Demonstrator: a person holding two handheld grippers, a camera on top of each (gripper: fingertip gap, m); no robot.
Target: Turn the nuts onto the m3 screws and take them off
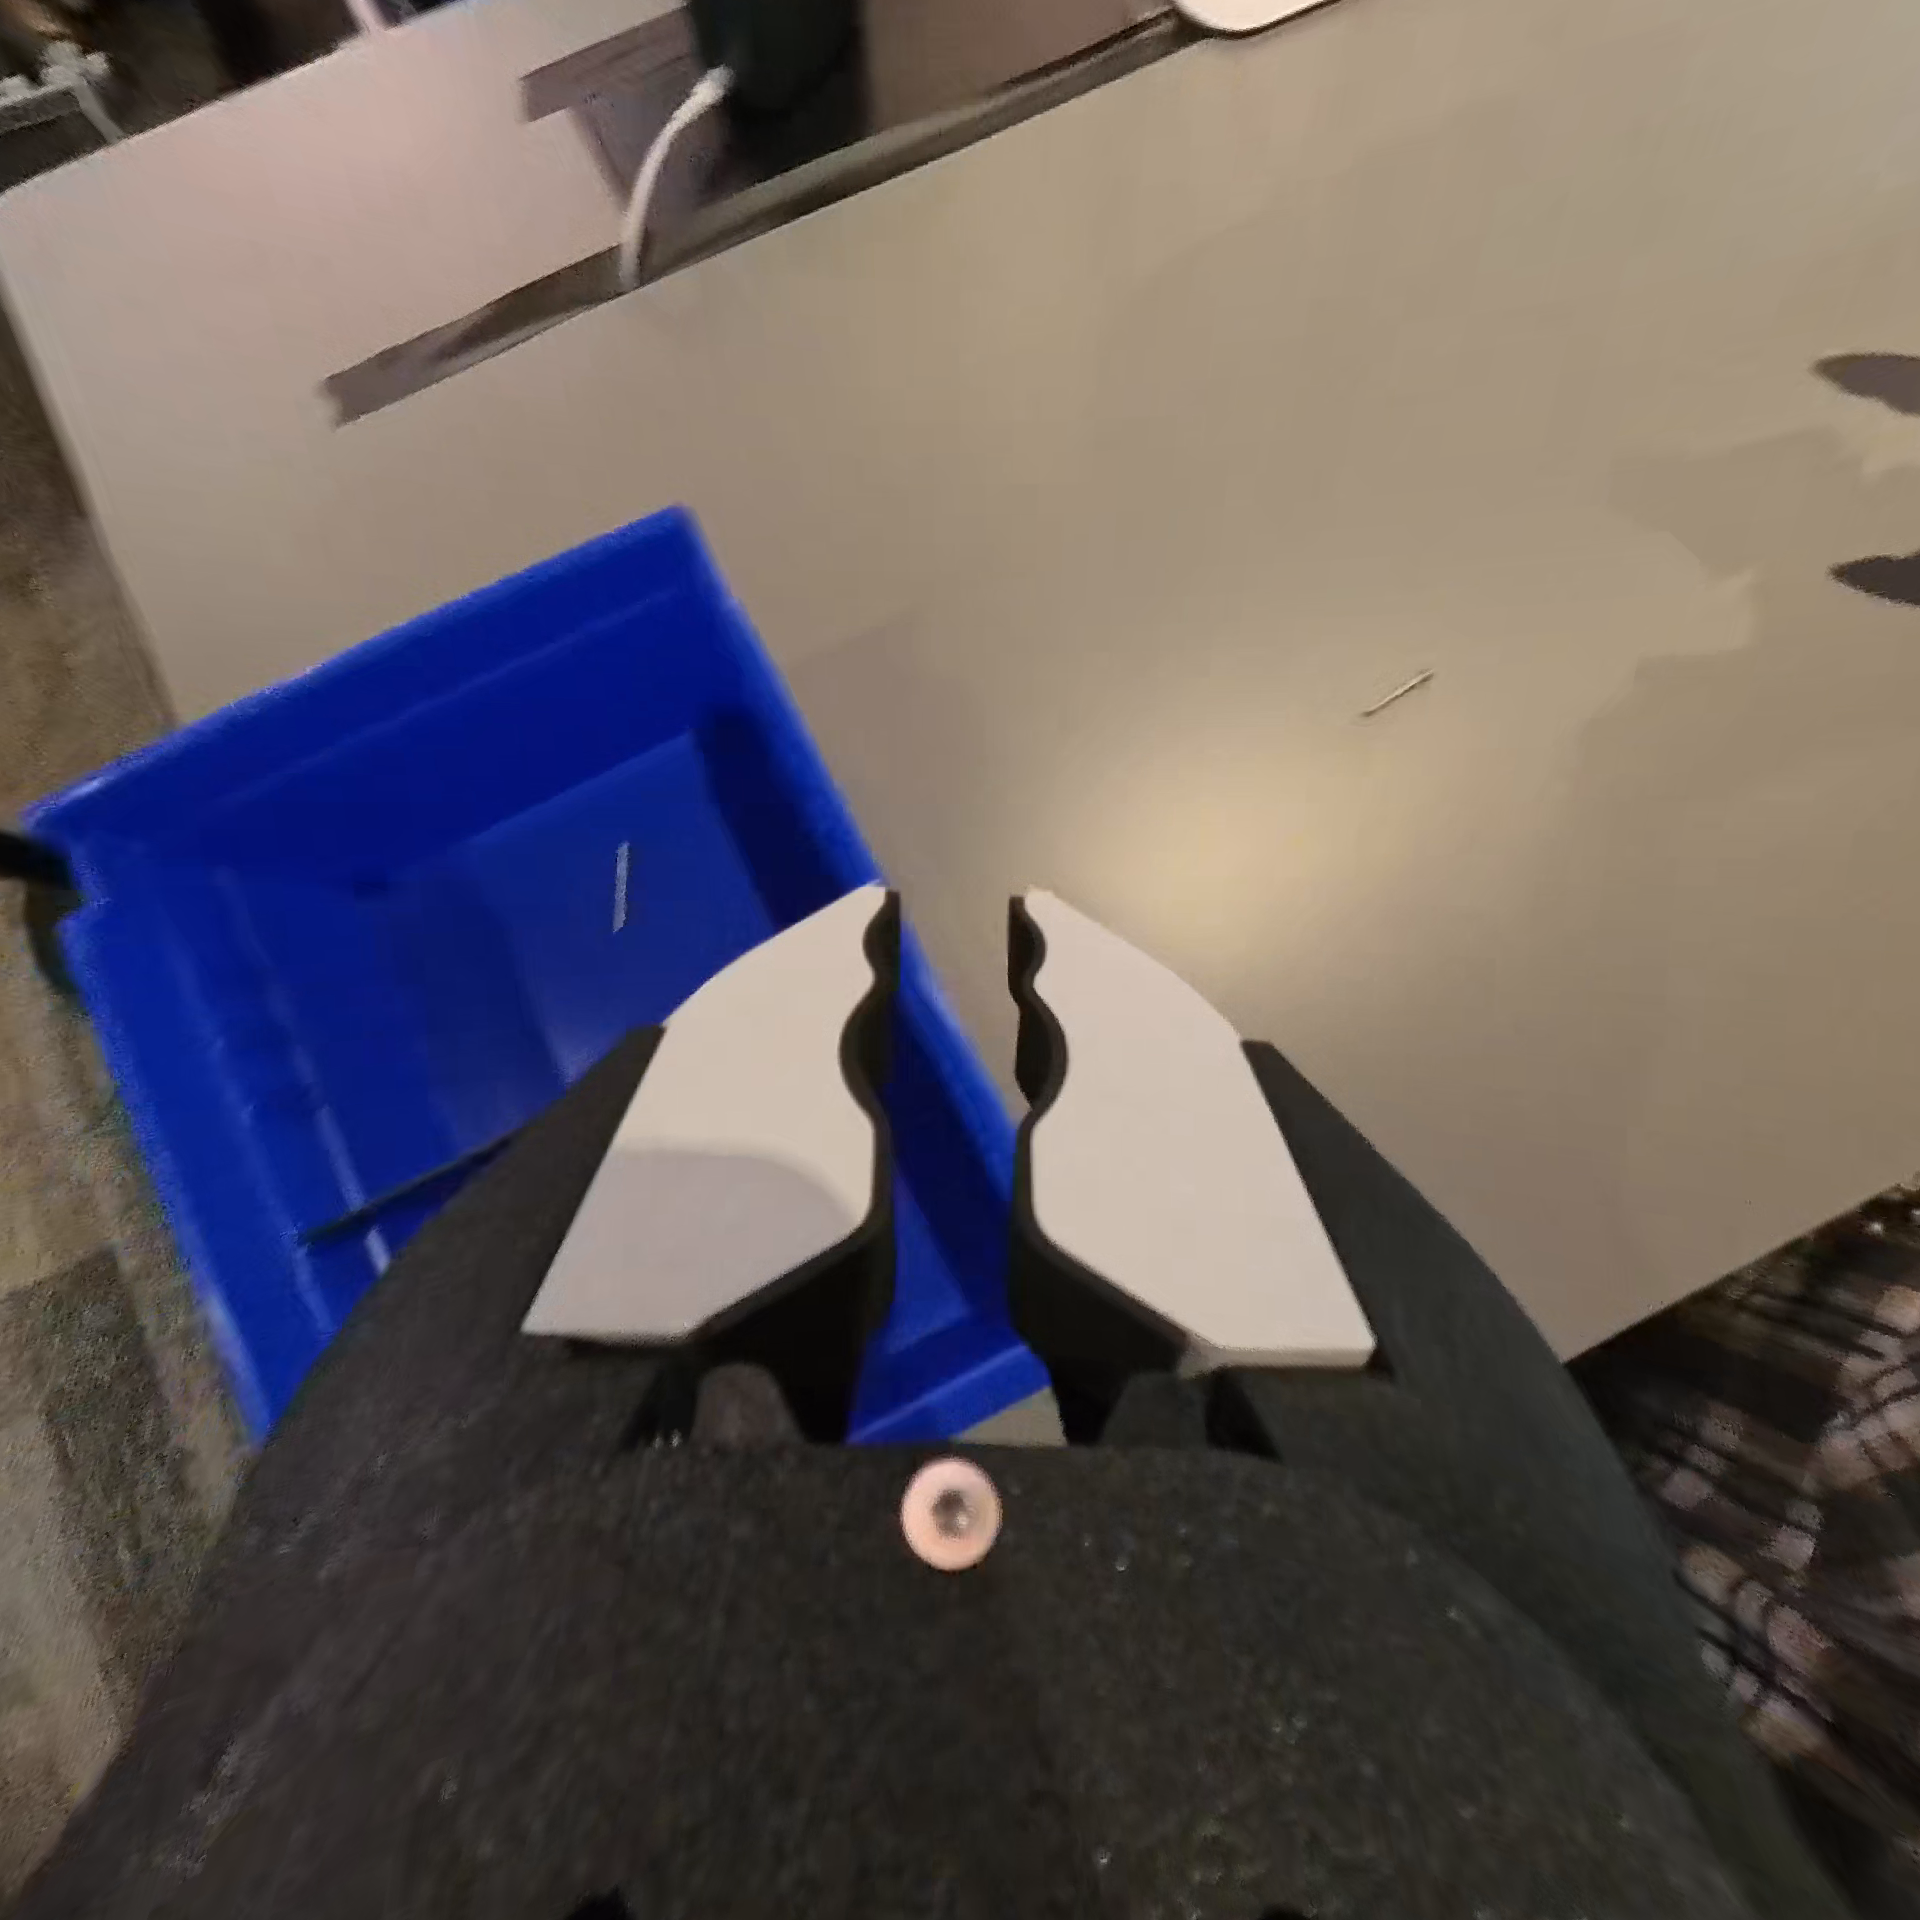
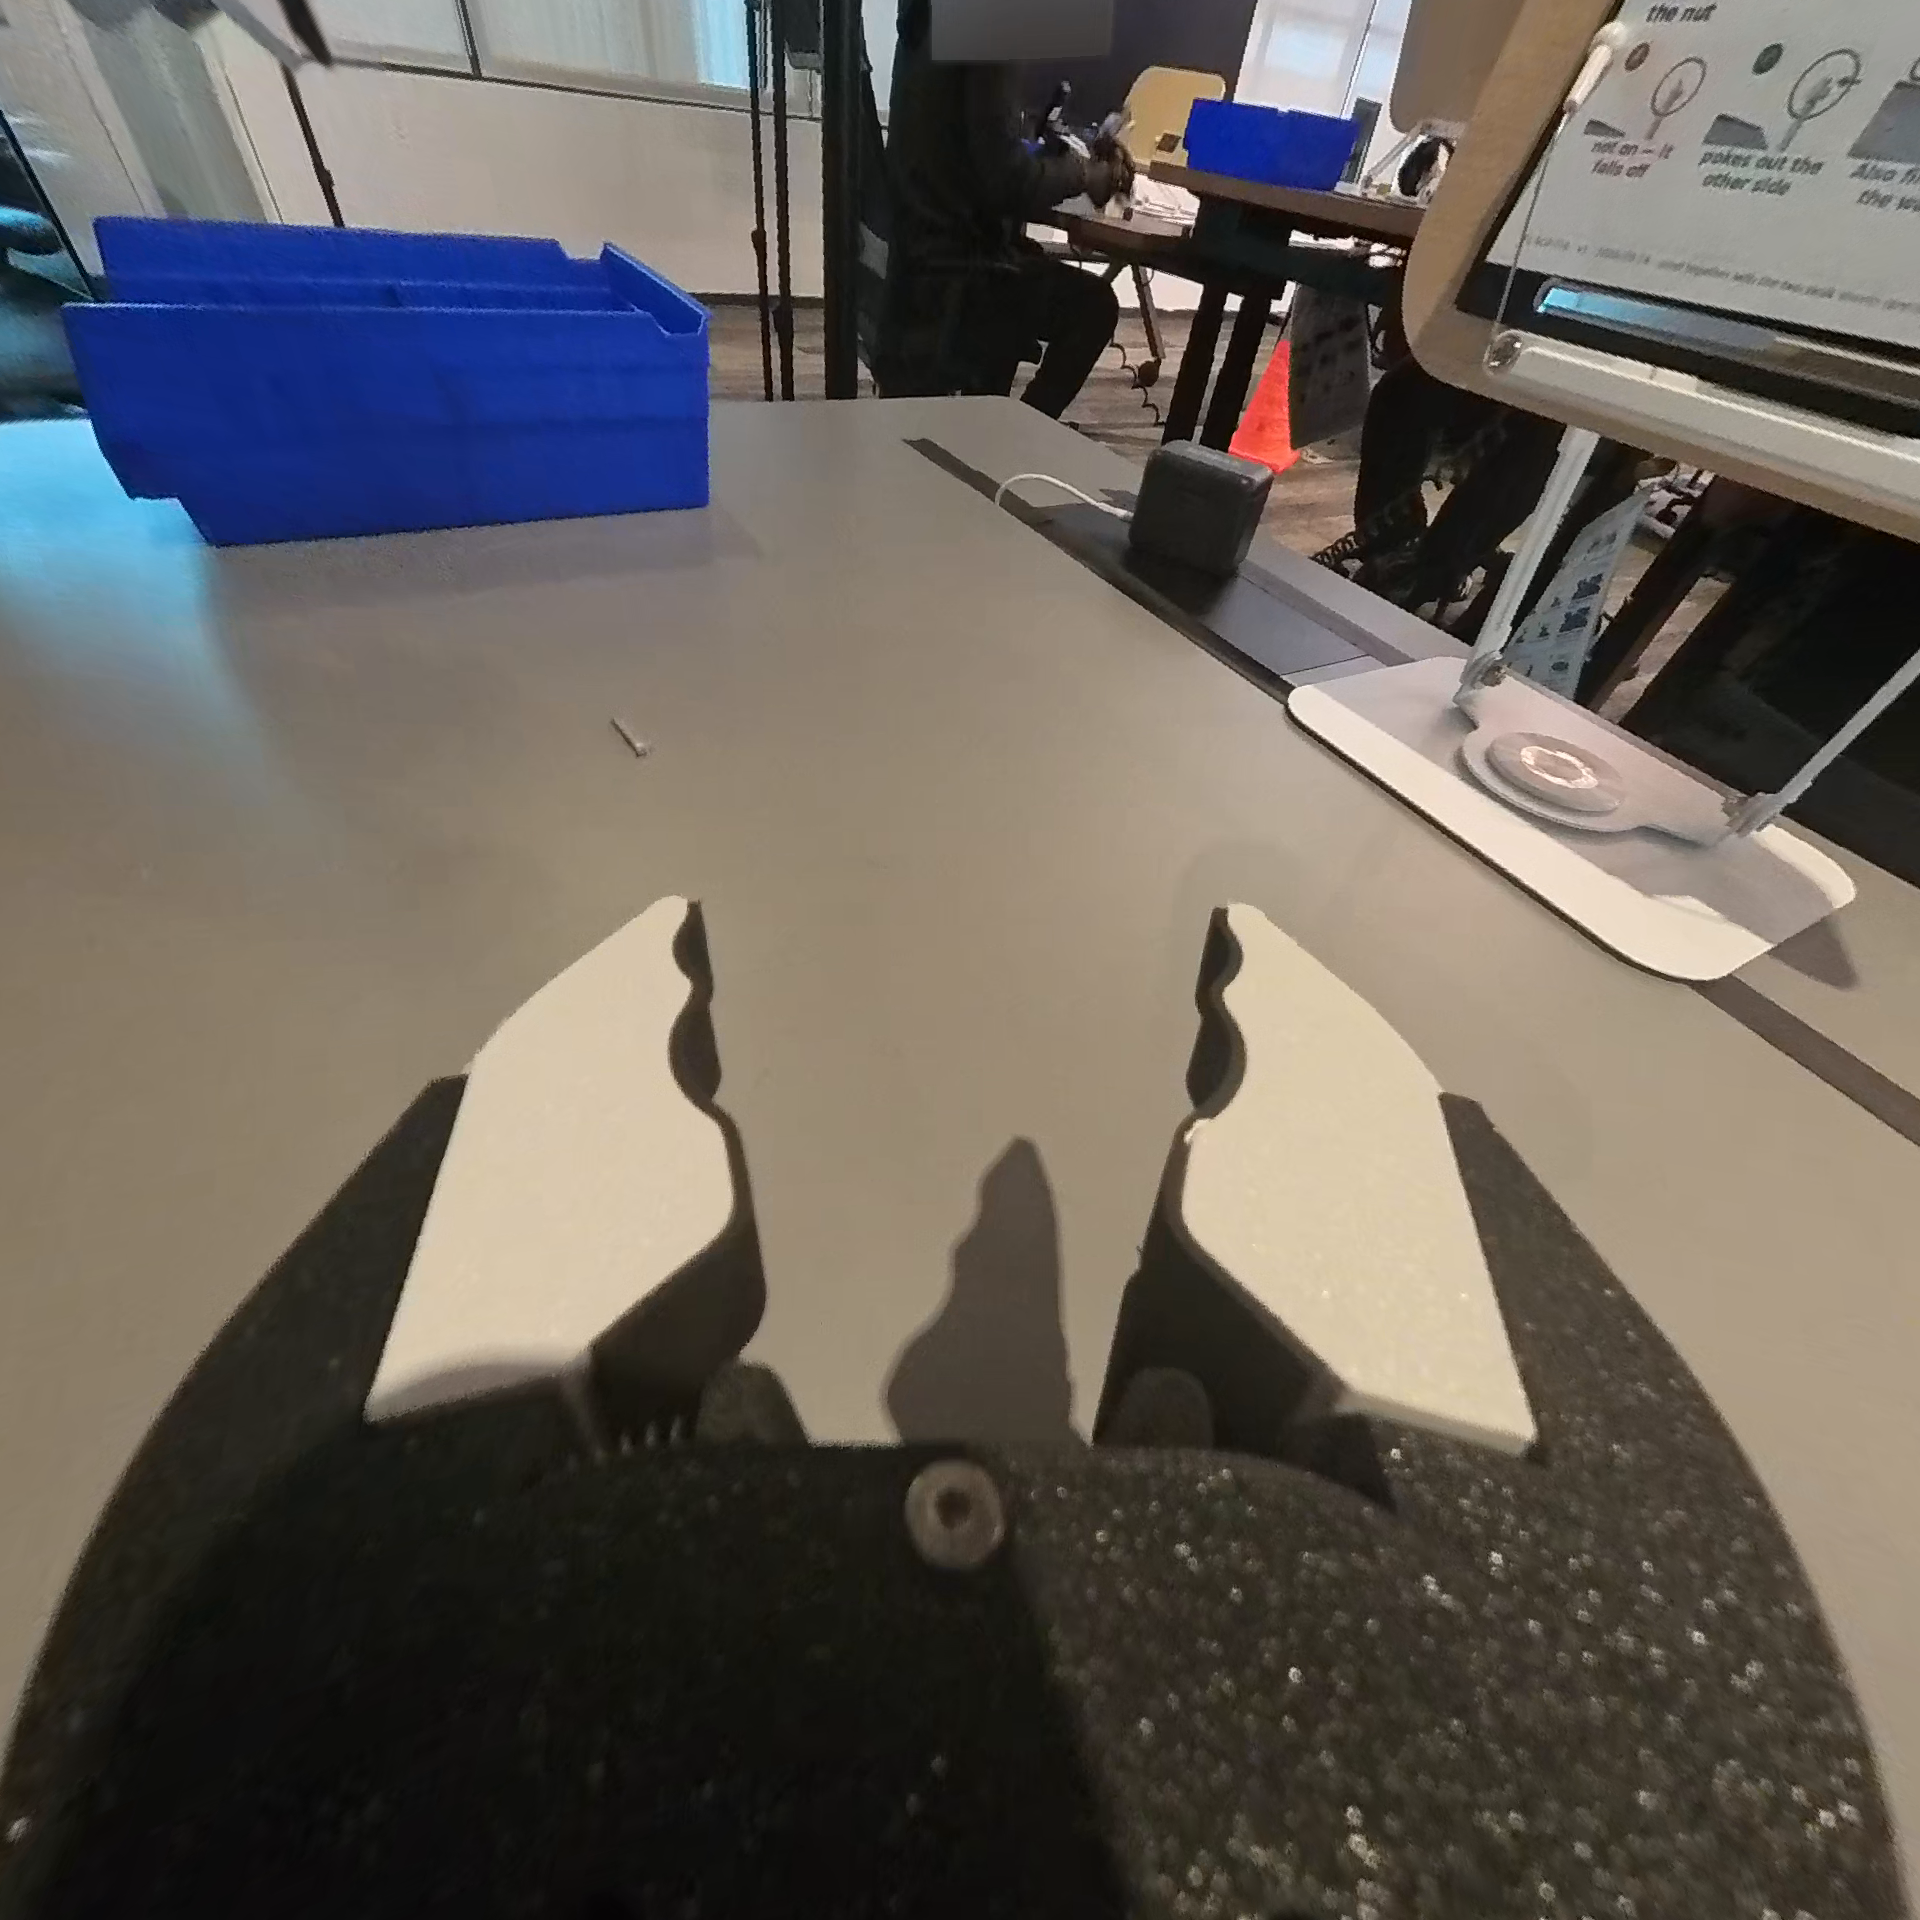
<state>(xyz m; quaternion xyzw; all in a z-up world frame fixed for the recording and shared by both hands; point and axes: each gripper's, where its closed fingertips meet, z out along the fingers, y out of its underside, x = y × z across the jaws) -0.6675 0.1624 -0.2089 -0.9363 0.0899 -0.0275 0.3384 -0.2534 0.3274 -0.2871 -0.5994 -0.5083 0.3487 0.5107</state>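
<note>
A thin metal screw [image 1: 1396, 693] lies loose on the grey table [image 1: 1143, 520]; it also shows in the right wrist view [image 2: 631, 737]. Another thin screw [image 1: 621, 885] lies inside the blue bin [image 1: 312, 935]. I see no nut. My left gripper [image 1: 954, 906] hovers over the bin's right rim, its jaws a little apart and empty. My right gripper [image 2: 956, 914] is open wide and empty, low over the table [image 2: 935, 675], with the loose screw ahead and to its left.
The blue bin [image 2: 395, 384] stands at the far left of the table. A dark cable box [image 2: 1197, 509] with a white cable sits in the rear channel. A white stand base [image 2: 1558, 831] holding an instruction screen [image 2: 1714, 156] is at right. A person sits at a far desk. The tips of one gripper are about 45 cm away from the tips of the other. From the left gripper's tips to the thin screw [image 1: 621, 885] is close to 25 cm.
</note>
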